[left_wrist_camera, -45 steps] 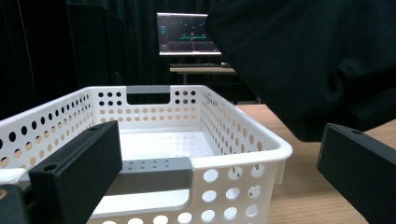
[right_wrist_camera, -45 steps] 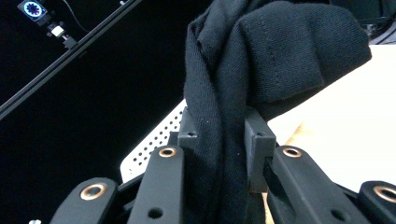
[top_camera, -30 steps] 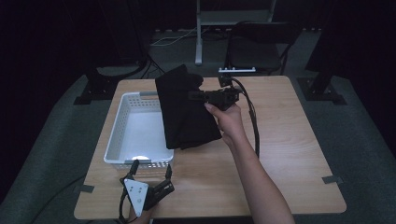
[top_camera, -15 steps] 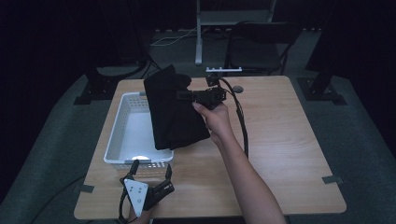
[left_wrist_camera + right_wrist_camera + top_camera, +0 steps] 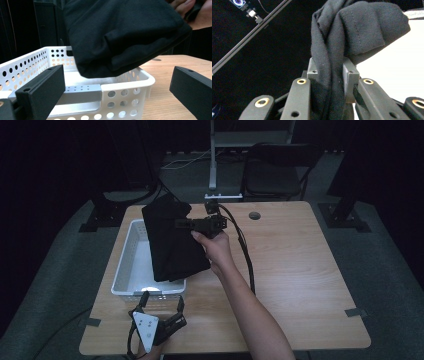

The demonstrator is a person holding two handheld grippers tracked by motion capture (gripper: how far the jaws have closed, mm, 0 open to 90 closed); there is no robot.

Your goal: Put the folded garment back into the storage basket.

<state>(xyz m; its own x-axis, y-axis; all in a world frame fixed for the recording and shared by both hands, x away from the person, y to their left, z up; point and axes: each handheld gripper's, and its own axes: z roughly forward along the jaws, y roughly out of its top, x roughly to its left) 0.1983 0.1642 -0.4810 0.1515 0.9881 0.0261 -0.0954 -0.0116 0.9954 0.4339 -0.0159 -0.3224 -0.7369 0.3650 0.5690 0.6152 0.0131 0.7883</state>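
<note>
right gripper (image 5: 186, 224) – forearm stretched across the table – pinches black cloth (image 5: 172, 242) above the basket (image 5: 126, 265) rim; left gripper (image 5: 161, 306) gapes empty near the table (image 5: 300, 270) edge.

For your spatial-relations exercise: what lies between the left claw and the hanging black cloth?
The white basket's near rim, seen in the left gripper view, lies between the left claw and black cloth.

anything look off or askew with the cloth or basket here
Nothing is spilled or damaged. The folded black cloth hangs tilted from the right gripper, its lower end over the white basket and one edge past the rim.
</note>
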